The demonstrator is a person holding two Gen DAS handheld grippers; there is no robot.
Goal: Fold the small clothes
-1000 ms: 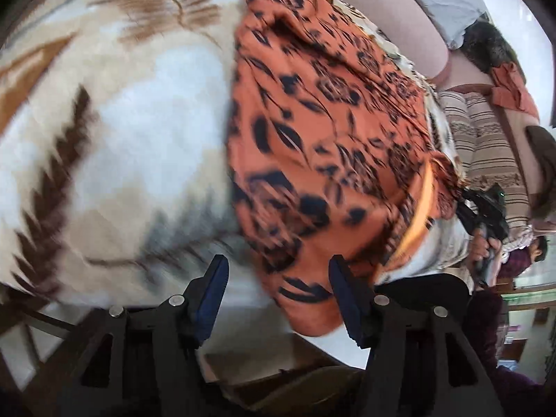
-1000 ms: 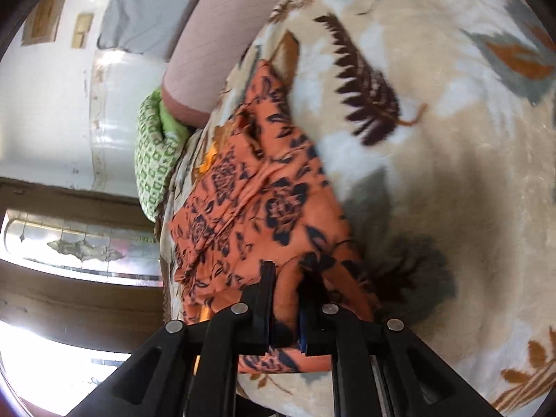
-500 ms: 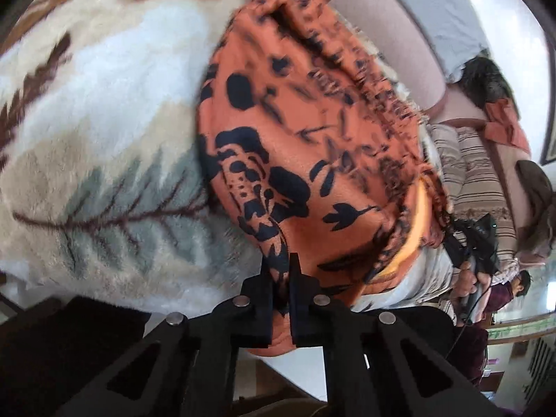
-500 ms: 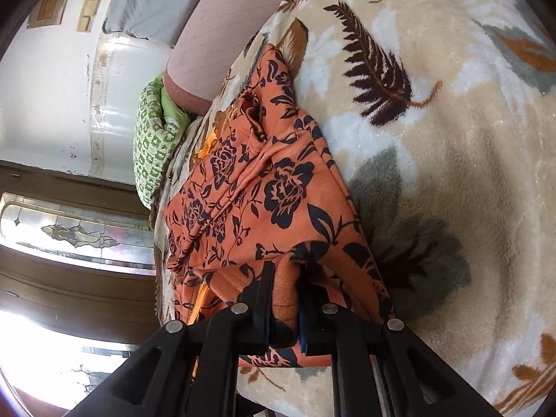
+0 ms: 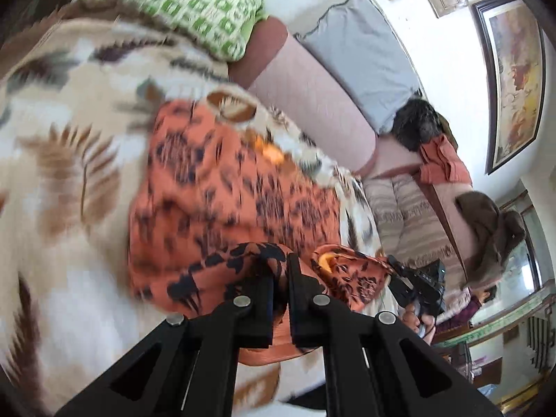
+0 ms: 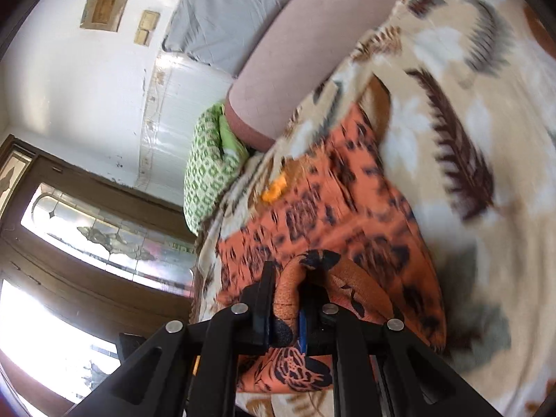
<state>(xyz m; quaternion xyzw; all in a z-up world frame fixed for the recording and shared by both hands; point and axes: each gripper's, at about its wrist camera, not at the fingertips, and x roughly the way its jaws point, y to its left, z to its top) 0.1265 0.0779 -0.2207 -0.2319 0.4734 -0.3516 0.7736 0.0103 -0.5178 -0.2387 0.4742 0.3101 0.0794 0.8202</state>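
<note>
An orange garment with a black floral print (image 5: 222,187) lies on a cream plush blanket patterned with brown and grey leaves (image 5: 66,160), which covers a sofa or bed with pink quilted cushions (image 5: 312,93). The left hand-held gripper (image 5: 279,271) has its jaws pinched tight on a raised edge of the orange fabric, lifting it off the blanket. The right hand-held gripper (image 6: 288,292) clamps another bunched edge of the same garment (image 6: 333,215) between nearly closed jaws. A green and white checked cushion (image 5: 187,3) sits at the blanket's far end, beside a grey pillow (image 5: 365,52). Both views are blurred.
</note>
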